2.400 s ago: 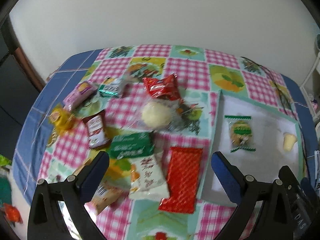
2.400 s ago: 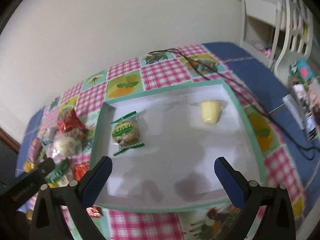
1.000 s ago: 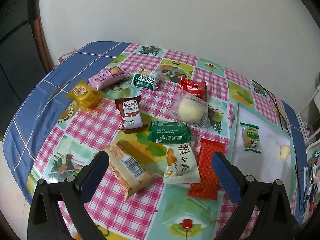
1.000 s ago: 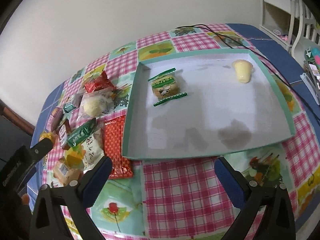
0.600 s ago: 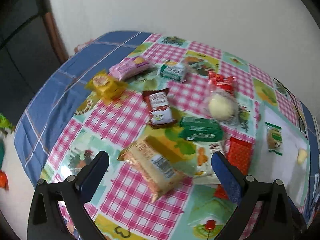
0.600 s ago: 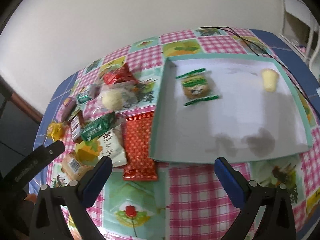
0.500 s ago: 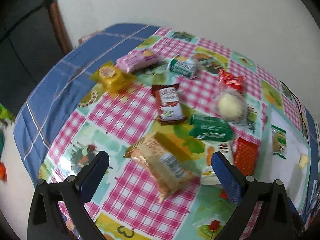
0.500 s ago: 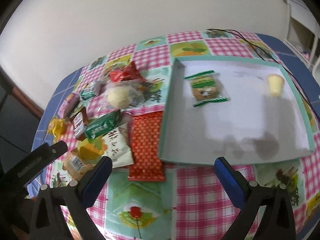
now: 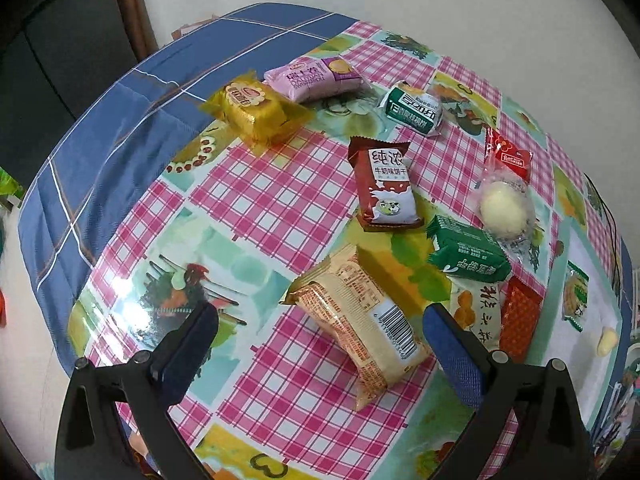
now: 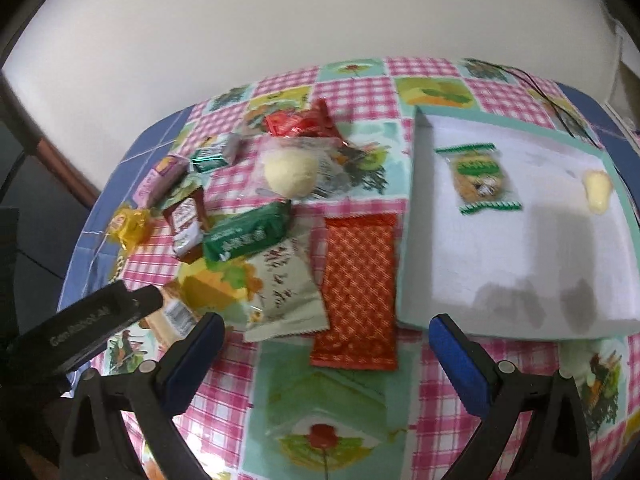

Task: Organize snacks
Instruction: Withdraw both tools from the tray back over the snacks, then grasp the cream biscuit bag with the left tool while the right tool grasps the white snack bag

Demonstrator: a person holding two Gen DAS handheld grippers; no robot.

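Two snacks lie in the tray [image 10: 500, 280]; by my count ten more wait just left of it. My left gripper [image 9: 316, 344] and right gripper [image 10: 326, 354] both gape wide, empty.

Your tablecloth [image 9: 272, 200] shows pink-and-white gingham squares alternating with teal and yellow picture panels, bordered in blue [image 9: 120, 128] with thin white lines. Your tray [image 10: 416, 216] is white with a teal rim. Wrappers appear yellow [image 9: 256, 110], pink [image 9: 316, 78], maroon-and-white [image 9: 386, 188], dark green [image 9: 468, 250], tan [image 9: 360, 320] and orange-red lattice [image 10: 358, 280].
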